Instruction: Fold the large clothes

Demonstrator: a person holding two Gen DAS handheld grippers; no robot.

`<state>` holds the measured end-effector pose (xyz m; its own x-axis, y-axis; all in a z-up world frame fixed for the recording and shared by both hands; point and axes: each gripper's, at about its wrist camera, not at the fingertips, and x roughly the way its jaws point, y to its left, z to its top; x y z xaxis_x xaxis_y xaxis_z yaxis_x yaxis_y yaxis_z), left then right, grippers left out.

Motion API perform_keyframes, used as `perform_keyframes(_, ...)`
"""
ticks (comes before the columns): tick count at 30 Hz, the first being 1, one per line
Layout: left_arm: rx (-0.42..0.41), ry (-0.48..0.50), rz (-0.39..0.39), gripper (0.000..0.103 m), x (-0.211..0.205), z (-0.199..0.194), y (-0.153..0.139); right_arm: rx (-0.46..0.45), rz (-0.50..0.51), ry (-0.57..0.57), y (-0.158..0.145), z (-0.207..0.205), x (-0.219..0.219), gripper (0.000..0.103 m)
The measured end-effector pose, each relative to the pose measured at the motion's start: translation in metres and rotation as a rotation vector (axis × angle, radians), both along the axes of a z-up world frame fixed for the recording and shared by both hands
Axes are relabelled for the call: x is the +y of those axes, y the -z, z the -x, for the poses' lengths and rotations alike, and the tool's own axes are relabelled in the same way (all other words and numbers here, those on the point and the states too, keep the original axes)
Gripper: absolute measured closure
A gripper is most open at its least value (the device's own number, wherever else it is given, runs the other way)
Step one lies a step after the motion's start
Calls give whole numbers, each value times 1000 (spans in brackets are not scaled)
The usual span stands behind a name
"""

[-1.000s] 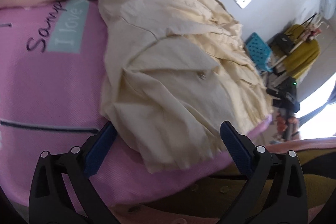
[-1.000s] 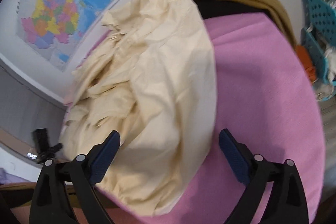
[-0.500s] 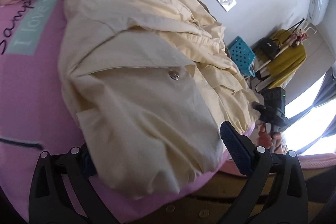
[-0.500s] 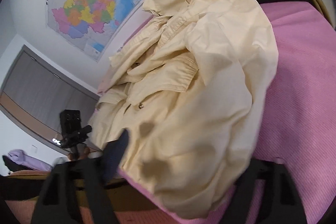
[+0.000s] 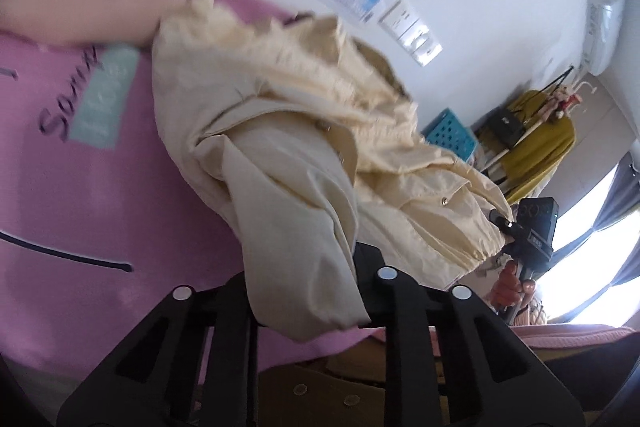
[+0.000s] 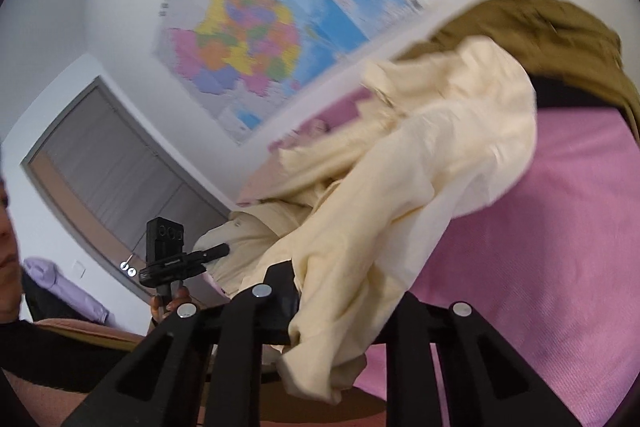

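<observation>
A large cream jacket [image 5: 304, 131] lies crumpled on a pink bedspread [image 5: 100, 187]. My left gripper [image 5: 308, 291] is shut on a fold of the jacket's near edge and holds it lifted off the bed. In the right wrist view my right gripper [image 6: 324, 323] is shut on another part of the cream jacket [image 6: 420, 187], which hangs up from the pink bedspread [image 6: 540, 267]. The cloth hides the fingertips of both grippers.
A peach pillow [image 5: 80, 7] lies at the bed's far left. An olive-brown garment [image 6: 540, 27] lies beyond the jacket by the wall. A map [image 6: 256, 27] hangs on the wall. A blue basket [image 5: 452, 135] and a coat rack [image 5: 540, 131] stand beyond the bed.
Both grippers were open around the jacket's near edge; now both have shut on the cloth and lifted it, so the jacket bunches up from the bed.
</observation>
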<state>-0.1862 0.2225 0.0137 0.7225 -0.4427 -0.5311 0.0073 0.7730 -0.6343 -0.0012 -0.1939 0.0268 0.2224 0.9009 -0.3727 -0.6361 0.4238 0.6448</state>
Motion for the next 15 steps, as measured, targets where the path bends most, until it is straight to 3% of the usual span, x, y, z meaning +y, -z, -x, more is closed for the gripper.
perform_keyframes(3,-58,16,-21,84,-1,13,-21,-61,-30,-36,-17,13,0,85)
perform_keyframes(5,-62,23,-45,82,-4,15,-24,-53,-32,-34,-19,13,2,85)
perform_keyframes(7,-29,49,-43,70,-6,10,-12,-32,-13,-22,-12,10,2,85)
perform_keyframes(11,65,67,-68,57,-13,-1,18,47,17,-2,12,2,2,83)
perform_keyframes(15,97,75,-3,39,-10,-3,37,54,34,8,19,5,-1,74)
